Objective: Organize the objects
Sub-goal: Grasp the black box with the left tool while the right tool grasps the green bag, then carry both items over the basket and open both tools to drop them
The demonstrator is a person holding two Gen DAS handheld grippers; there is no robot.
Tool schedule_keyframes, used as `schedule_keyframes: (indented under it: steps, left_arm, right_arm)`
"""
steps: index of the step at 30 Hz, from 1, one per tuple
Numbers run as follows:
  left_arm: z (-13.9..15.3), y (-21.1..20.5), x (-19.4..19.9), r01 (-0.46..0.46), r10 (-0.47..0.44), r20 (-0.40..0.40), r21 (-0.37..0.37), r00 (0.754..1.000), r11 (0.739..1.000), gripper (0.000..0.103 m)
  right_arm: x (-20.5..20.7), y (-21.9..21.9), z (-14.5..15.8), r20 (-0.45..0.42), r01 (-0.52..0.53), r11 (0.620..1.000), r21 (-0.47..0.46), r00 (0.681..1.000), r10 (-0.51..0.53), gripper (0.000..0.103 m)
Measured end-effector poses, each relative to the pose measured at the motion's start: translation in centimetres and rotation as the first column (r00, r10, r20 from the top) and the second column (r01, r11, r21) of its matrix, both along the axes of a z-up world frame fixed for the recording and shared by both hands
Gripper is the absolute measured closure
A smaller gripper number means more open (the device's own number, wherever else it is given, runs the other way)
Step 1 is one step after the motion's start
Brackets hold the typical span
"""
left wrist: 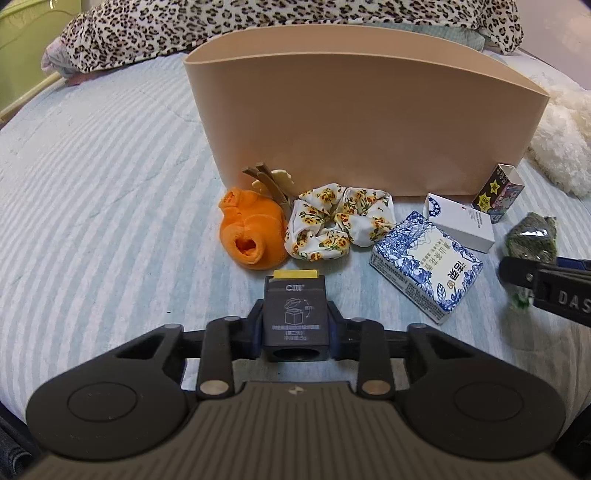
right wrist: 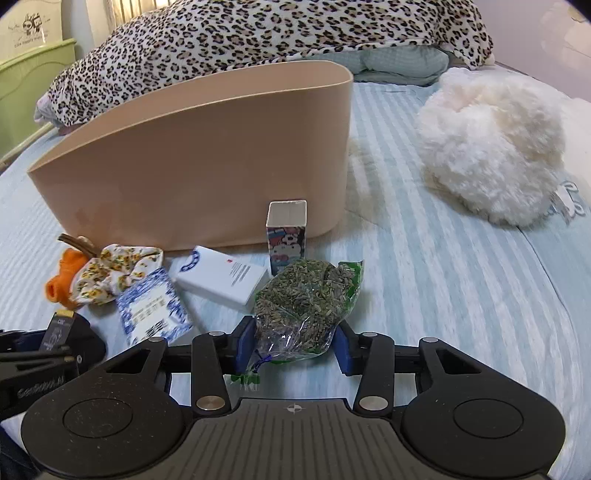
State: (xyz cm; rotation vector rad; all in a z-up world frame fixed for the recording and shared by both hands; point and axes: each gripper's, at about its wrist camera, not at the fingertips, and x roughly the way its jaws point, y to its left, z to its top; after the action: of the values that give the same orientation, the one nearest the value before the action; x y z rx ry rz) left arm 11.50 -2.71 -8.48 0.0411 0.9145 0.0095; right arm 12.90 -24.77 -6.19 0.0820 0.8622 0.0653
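Observation:
My left gripper (left wrist: 295,325) is shut on a small dark box with a yellow end (left wrist: 294,314), just above the bed. My right gripper (right wrist: 291,345) is shut on a clear bag of dried herbs (right wrist: 306,302); the bag also shows in the left wrist view (left wrist: 532,236). A tall tan bin (left wrist: 354,110) stands behind the objects, also in the right wrist view (right wrist: 207,162). In front of it lie an orange sock (left wrist: 251,232), a floral scrunchie (left wrist: 332,225), a blue-patterned box (left wrist: 424,262), a white box (left wrist: 461,221) and a small cartoon carton (right wrist: 286,236).
A beige hair clip (left wrist: 269,181) lies behind the sock. A white fluffy cushion (right wrist: 491,151) lies right of the bin. A leopard-print blanket (right wrist: 258,33) lies at the back. The striped bed sheet (left wrist: 92,184) stretches left of the objects.

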Motion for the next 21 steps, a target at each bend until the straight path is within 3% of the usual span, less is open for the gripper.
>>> schedule_keyframes:
  steps: [7, 10, 13, 21]
  left_arm:
    - [1.1, 1.4, -0.5, 0.006, -0.006, 0.002, -0.05, 1.0, 0.999, 0.069]
    - [2.9, 2.0, -0.9, 0.009, -0.006, 0.04, -0.066, 0.999, 0.998, 0.069]
    - [4.8, 2.9, -0.5, 0.016, -0.007, 0.062, -0.133, 0.998, 0.991, 0.069]
    - [9.3, 3.5, 2.5, 0.036, -0.014, 0.182, -0.118, 0.983, 0.992, 0.069]
  right_arm:
    - [-2.1, -0.7, 2.2, 0.049, 0.033, 0.999, 0.01, 0.998, -0.034, 0.063]
    - [-2.5, -0.9, 4.0, 0.103, 0.035, 0.999, 0.007, 0.994, -0.036, 0.063]
    - [-2.4, -1.0, 5.8, 0.17, 0.046, 0.999, 0.005, 0.984, -0.046, 0.063]
    - [0.0, -1.8, 10.1, 0.294, 0.058, 0.998, 0.033, 0.954, -0.065, 0.063]
